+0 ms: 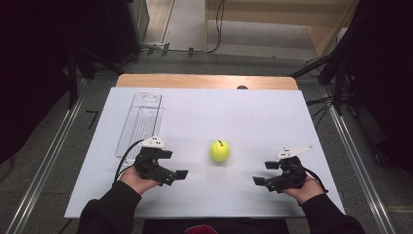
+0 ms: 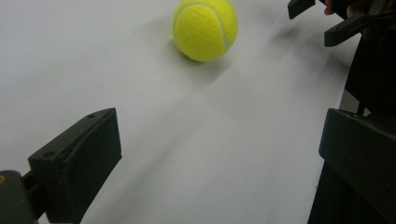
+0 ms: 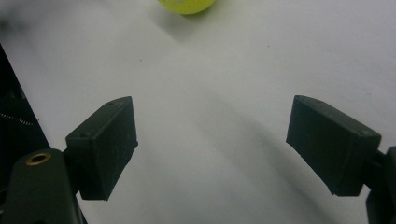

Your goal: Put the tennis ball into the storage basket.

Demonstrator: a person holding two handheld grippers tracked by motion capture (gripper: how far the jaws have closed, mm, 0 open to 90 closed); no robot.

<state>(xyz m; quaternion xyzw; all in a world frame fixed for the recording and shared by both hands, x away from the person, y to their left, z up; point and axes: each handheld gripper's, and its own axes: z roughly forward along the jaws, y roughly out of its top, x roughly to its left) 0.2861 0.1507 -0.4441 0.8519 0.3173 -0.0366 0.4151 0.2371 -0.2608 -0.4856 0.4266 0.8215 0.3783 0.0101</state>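
- A yellow tennis ball (image 1: 219, 150) sits on the white worktop (image 1: 253, 117), near the middle and a bit toward the near side.
- The ball lies between the two grippers and a little farther away than they are. It touches neither one.
- The left gripper (image 1: 171, 166) is held in a hand near the left of the ball. Its jaws are spread wide with nothing between them.
- In the left gripper view the ball (image 2: 205, 29) lies up ahead on the bare white top, with the white seam line curving across it.
- The right gripper (image 1: 265, 173) is held in a hand near the right of the ball. Its jaws are spread wide too, with nothing between them.
- In the right gripper view just the bottom of the ball (image 3: 187, 5) peeks in at the top edge.
- There is a dark mark on top of the ball in the high view, but it is too small to read.
- A clear plastic tray (image 1: 141, 122) lies flat on the left part of the worktop, farther away than the left gripper.
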